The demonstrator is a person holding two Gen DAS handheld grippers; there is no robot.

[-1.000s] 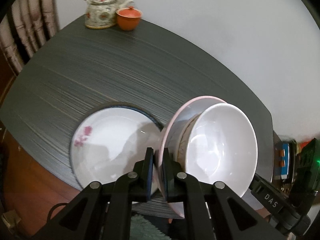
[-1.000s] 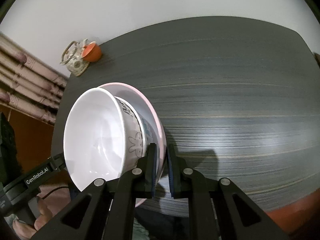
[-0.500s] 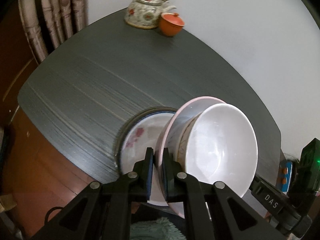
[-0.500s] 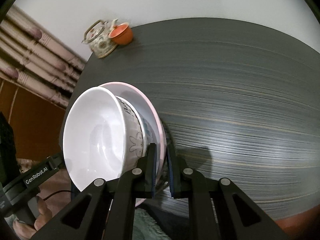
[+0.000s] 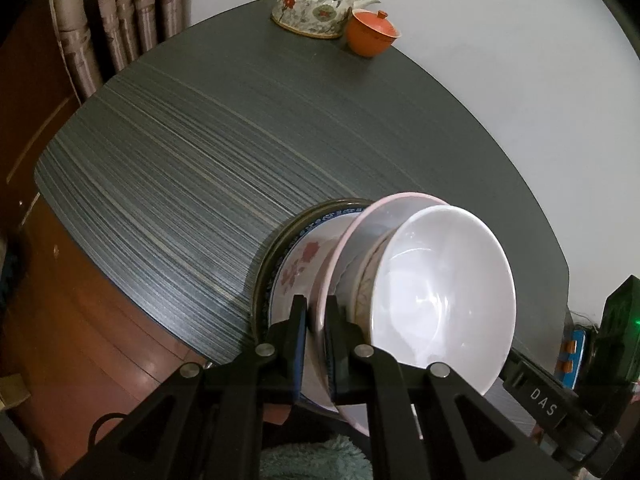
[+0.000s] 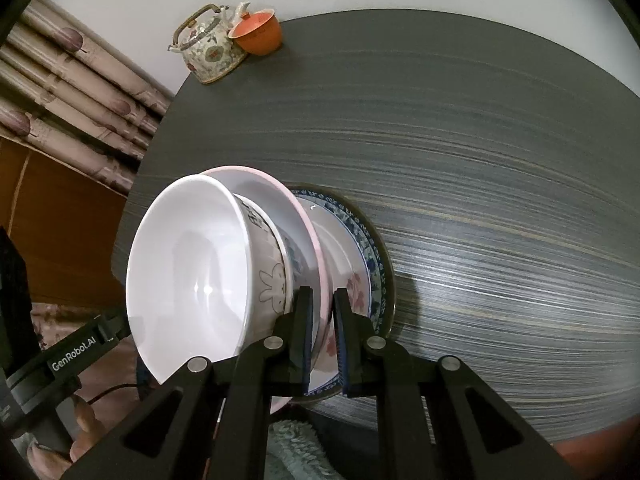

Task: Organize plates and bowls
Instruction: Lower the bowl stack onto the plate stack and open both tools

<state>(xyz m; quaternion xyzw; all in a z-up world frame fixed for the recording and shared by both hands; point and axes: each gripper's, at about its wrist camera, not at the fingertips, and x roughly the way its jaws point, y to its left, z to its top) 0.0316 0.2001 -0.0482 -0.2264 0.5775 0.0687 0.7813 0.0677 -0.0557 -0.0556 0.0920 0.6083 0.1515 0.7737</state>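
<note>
Both grippers hold one stack from opposite sides. My left gripper [image 5: 317, 322] is shut on the rim of the pink plate [image 5: 362, 232]. My right gripper [image 6: 323, 316] is shut on the same pink plate [image 6: 280, 188]. On the plate sit nested bowls: a white bowl [image 5: 440, 284] on top, also seen in the right wrist view [image 6: 192, 264], over a bowl with a rabbit drawing [image 6: 270, 280]. Just behind the stack, a white flowered plate [image 5: 298, 264] rests on a blue-patterned plate [image 6: 370, 248] on the dark table [image 5: 240, 140].
A floral teapot [image 5: 320, 4] and an orange lidded cup [image 5: 370, 34] stand at the table's far corner by the wall. Curtains [image 6: 68, 80] hang at the left. The table's near edge lies just under the plates. A green towel [image 5: 312, 460] lies below.
The held stack has moved over toward the flowered plate, which now lies right behind the pink plate. Both grips are unchanged.
</note>
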